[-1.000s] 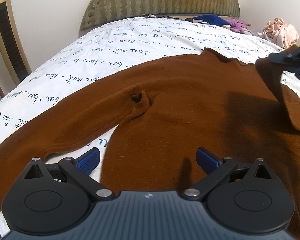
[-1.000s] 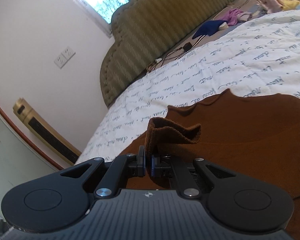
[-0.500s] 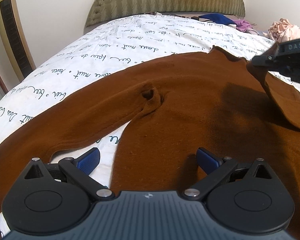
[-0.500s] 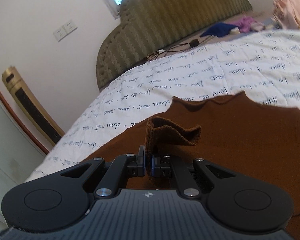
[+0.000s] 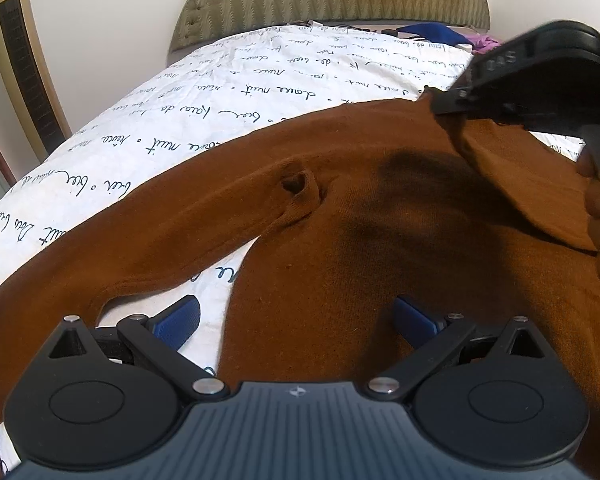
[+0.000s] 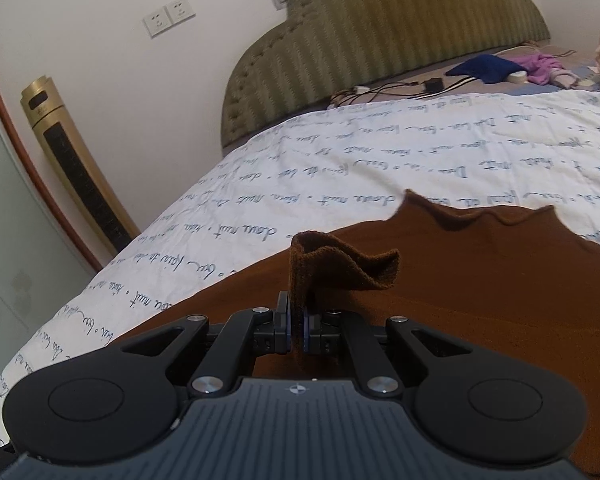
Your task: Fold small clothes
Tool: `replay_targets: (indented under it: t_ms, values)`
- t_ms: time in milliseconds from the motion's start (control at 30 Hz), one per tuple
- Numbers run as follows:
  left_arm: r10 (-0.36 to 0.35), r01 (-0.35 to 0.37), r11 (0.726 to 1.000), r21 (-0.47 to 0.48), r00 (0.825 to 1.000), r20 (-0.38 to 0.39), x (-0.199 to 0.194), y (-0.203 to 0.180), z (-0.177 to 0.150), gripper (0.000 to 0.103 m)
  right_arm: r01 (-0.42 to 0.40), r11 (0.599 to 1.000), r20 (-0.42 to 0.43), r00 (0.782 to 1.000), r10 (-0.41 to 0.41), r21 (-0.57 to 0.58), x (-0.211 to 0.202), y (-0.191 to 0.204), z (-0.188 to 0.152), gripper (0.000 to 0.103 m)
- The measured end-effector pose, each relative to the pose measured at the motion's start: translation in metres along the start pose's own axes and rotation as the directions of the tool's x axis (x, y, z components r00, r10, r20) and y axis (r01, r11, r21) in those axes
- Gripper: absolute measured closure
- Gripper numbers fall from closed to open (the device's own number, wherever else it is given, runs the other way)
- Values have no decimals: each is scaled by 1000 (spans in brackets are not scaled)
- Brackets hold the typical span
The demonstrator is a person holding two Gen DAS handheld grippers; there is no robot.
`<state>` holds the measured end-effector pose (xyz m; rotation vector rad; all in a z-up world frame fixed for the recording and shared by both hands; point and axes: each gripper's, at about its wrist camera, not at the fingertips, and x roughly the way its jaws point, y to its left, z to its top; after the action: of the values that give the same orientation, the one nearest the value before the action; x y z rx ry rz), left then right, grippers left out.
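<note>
A brown long-sleeved sweater (image 5: 380, 240) lies spread on the bed, its left sleeve (image 5: 140, 232) stretched out to the left. My left gripper (image 5: 296, 320) is open and hovers just above the sweater's near edge, holding nothing. My right gripper (image 6: 296, 330) is shut on the cuff of the right sleeve (image 6: 340, 264) and holds it raised over the sweater's body (image 6: 500, 280). In the left wrist view the right gripper (image 5: 448, 106) shows at upper right with the sleeve (image 5: 520, 176) hanging from it.
The bed has a white sheet with script print (image 5: 220, 112) and a green padded headboard (image 6: 380, 40). A gold tower fan (image 6: 72, 164) stands at the left wall. Cables, a blue cloth (image 6: 484, 68) and a purple cloth (image 6: 544, 66) lie near the headboard.
My right gripper has carried the sleeve cuff leftward over the sweater's body, closer to the middle. My left gripper has stayed open and shifted slightly.
</note>
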<state>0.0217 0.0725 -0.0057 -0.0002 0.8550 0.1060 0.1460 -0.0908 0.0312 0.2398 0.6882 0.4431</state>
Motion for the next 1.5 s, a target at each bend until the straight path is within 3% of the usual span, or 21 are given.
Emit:
replay_targets:
  t_ms: [233,433,567,800,1000,1133,1300,1500]
  values:
    - [0,0,1000,7,1000,-1,-1,-1,-1,0,-42,998,-63,997,39,-45,25,16,-2,94]
    - [3,-3,1000,12,1000,-3,0,-3,-1,0,-98,993,-148,985,88,-60,46,22,-11,80]
    - [4,-4,1000,15,1000,-5,-1,-3,-1,0,-139,989,-148,981,129,-59,45,26,-12,71]
    - [6,-6,1000,8,1000,-5,-1,-2,-1,0,-104,994,-131,986,99,-30,30,15,-12,69]
    - [4,-4,1000,21,1000,2,-7,-6,-1,0,27,997,-152,988,-38,-75,26,5,-26,66]
    - [13,-14,1000,22,1000,9,-10,-6,0,0,10,998,-106,994,-16,-61,6,4,-31,50]
    - [22,-23,1000,7,1000,14,-16,-4,0,0,28,993,-59,998,-35,-118,-16,15,-36,46]
    - [56,-54,997,-49,998,36,-36,13,-3,0,-11,993,-41,999,6,-114,-35,25,-43,37]
